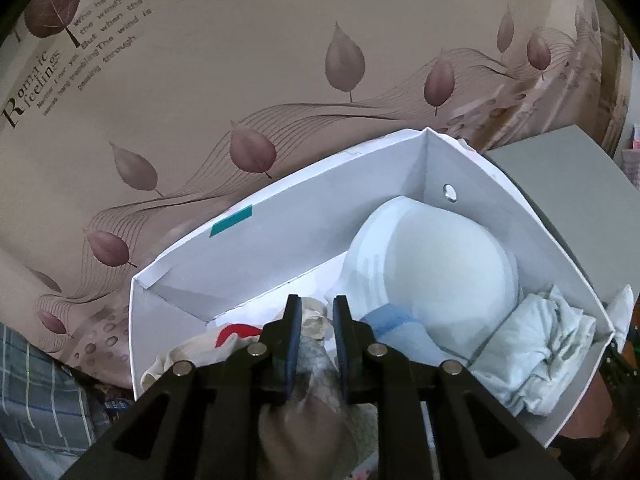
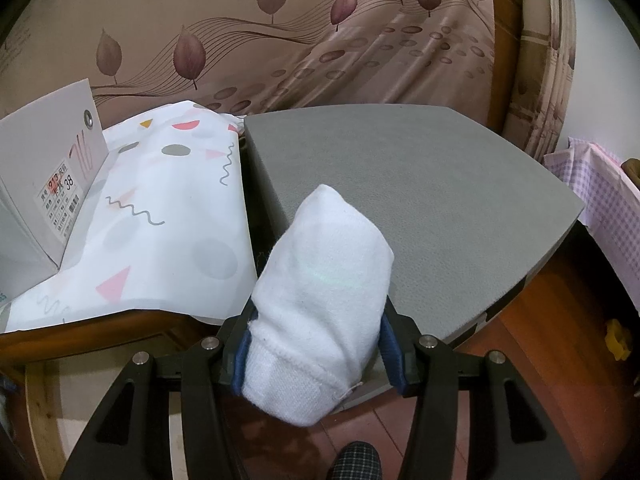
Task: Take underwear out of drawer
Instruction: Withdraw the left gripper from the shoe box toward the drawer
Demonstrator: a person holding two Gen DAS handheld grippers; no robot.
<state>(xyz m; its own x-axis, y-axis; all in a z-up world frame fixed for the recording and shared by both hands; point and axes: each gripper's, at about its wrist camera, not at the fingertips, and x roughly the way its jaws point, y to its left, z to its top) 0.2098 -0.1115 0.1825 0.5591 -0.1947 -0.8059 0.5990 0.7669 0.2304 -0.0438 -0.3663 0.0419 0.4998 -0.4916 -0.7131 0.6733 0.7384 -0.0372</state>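
Observation:
In the left wrist view a white cardboard box (image 1: 280, 232) serving as the drawer holds a pale blue padded bra (image 1: 444, 264), crumpled pale cloth (image 1: 536, 348) and a cream garment with a red mark (image 1: 224, 340). My left gripper (image 1: 316, 312) is over the box's near side, its fingers narrowly apart around a grey patterned garment (image 1: 316, 364) that hangs toward the camera. In the right wrist view my right gripper (image 2: 320, 320) is shut on a rolled white knit piece (image 2: 324, 292), held over the edge of a grey pad (image 2: 420, 192).
The box (image 2: 44, 172) stands on a white patterned cloth (image 2: 160, 220) beside the grey pad, on a wooden frame. A leaf-print bedsheet (image 1: 240, 80) lies behind. Pink checked fabric (image 2: 600, 208) hangs at right. Red tiled floor (image 2: 560, 360) is below.

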